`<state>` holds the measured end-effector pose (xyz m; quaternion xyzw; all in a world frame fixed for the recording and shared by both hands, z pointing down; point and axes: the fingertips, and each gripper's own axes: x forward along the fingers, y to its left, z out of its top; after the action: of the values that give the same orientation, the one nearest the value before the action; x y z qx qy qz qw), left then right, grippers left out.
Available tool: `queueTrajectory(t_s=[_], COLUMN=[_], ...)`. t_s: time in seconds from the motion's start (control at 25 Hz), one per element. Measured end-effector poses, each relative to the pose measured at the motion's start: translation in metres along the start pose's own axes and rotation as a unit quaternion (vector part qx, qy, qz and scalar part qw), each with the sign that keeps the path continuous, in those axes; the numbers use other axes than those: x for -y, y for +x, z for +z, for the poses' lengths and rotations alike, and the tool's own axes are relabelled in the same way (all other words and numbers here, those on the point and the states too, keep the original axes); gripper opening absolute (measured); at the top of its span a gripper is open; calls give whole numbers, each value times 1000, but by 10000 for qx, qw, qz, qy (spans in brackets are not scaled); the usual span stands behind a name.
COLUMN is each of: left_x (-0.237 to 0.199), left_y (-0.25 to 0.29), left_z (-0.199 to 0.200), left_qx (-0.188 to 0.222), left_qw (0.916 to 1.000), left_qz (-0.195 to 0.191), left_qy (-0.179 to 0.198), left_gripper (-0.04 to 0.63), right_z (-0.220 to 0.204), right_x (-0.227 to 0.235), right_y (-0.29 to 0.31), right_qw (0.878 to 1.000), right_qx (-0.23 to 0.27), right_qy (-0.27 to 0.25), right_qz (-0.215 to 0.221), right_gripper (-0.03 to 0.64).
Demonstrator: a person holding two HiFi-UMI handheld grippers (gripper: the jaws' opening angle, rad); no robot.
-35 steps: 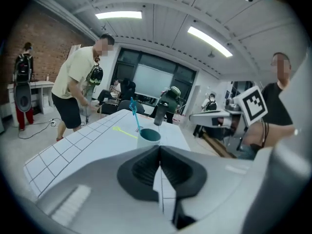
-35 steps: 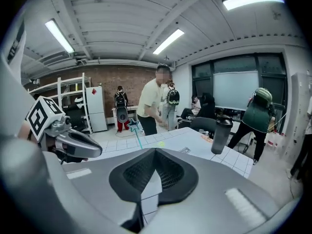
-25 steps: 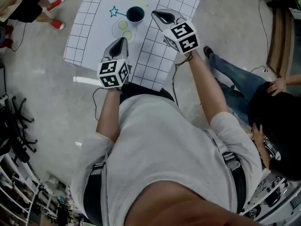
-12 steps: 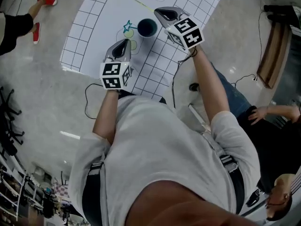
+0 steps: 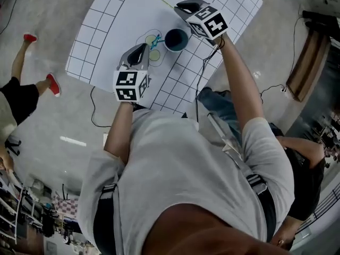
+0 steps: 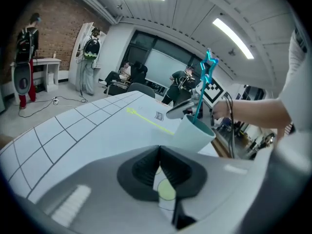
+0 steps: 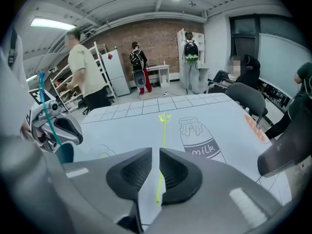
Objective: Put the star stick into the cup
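Brought both grippers forward and lower over the tabletop (image 5: 103,47) since a second before, and carried the right gripper (image 5: 181,6) past the cup (image 5: 176,39) toward the far edge. Left the left gripper (image 5: 141,50) on the near side of the cup, jaws pressed together on nothing. Held the right jaws together too, empty, aimed along a yellow-green star stick (image 7: 164,134) lying flat near the far edge, beside a printed milk bottle (image 7: 200,138). Found the cup standing about mid-tabletop, with a blue star stick (image 6: 208,67) already leaning in it. Judged the step in hand to be the reach for the yellow-green stick. Needed, for a clean pick, to open the right jaws before descending, to straddle the thin shaft crosswise near its middle, and to close firmly against slipping or rolling. Needed then to lift it, tip it star-up, and lower it inside the rim, clear of the blue stick. Could have steadied the light cup with the left gripper against tipping.
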<state>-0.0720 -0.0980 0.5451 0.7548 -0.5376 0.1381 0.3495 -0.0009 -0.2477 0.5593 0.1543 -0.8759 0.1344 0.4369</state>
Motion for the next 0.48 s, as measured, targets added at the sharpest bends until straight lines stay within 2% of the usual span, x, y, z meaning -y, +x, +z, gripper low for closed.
queueTrajectory(t_s=[0.48], left_x=[-11], left_y=[7], left_z=[-18], left_qx=[-208], left_qw=[9997], left_qz=[-29], left_qy=[-154], left_gripper=[2], right_z=[-1], right_x=[7], right_y=[68], right_qw=[9944], right_qx=[-918], right_qy=[-382], right_qz=[346], right_gripper=[83])
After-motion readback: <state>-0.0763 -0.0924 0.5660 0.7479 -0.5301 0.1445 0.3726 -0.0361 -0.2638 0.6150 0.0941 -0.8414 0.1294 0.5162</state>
